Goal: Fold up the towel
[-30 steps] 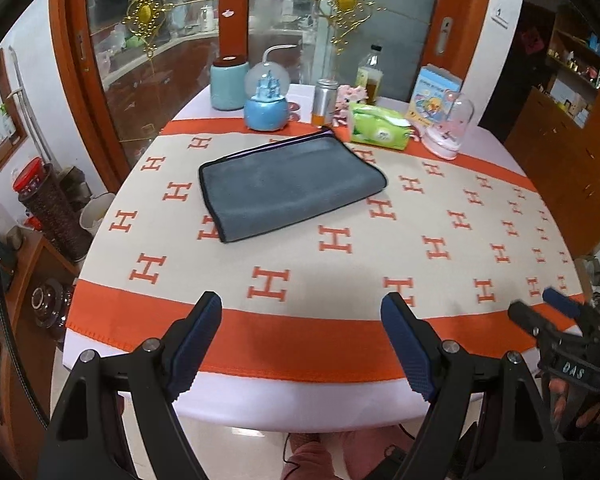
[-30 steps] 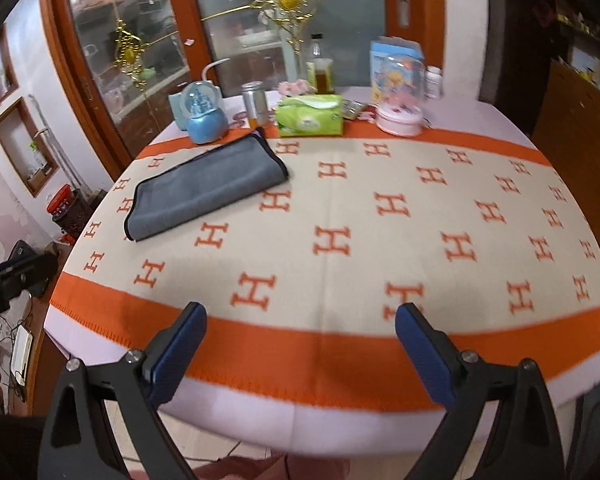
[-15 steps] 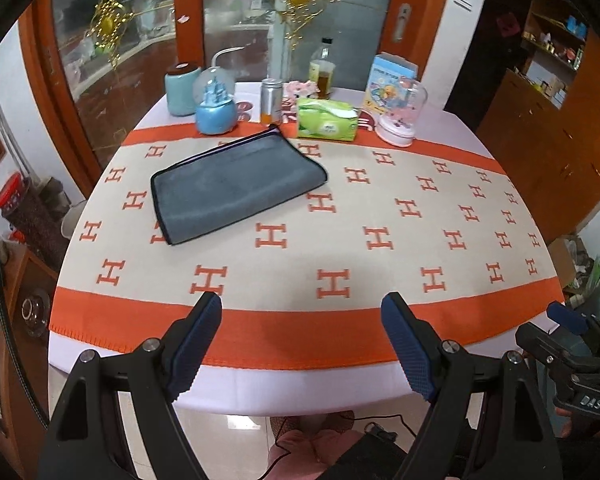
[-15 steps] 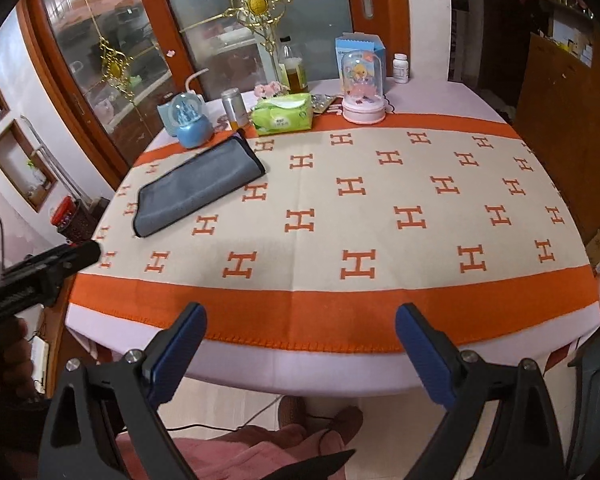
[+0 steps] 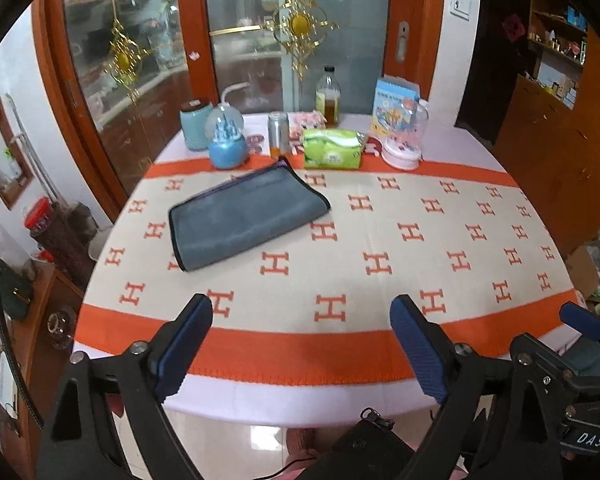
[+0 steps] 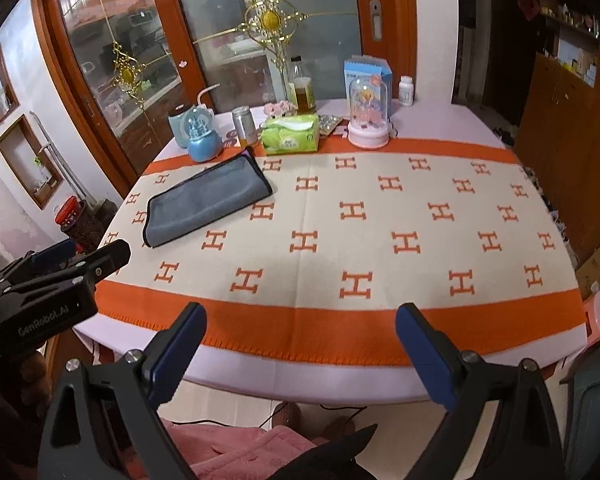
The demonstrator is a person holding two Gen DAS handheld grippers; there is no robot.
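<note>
A grey towel (image 5: 244, 216) with a dark border lies folded flat on the far left part of the table; it also shows in the right wrist view (image 6: 206, 202). My left gripper (image 5: 300, 344) is open and empty, held off the table's near edge, well short of the towel. My right gripper (image 6: 300, 348) is open and empty, also back past the near edge. The right gripper shows at the lower right of the left wrist view (image 5: 580, 320); the left gripper shows at the left of the right wrist view (image 6: 60, 264).
The table wears a cream cloth (image 5: 380, 240) with orange H marks and orange bands. Along the far edge stand a blue snow globe (image 5: 226, 148), a metal can (image 5: 278, 134), a green tissue pack (image 5: 332, 154), a bottle (image 5: 328, 98) and a pink dome ornament (image 5: 402, 144). Cabinets stand right.
Both grippers have pulled back from the table toward the person; the table looks farther away. The towel has not moved. Both stay open.
</note>
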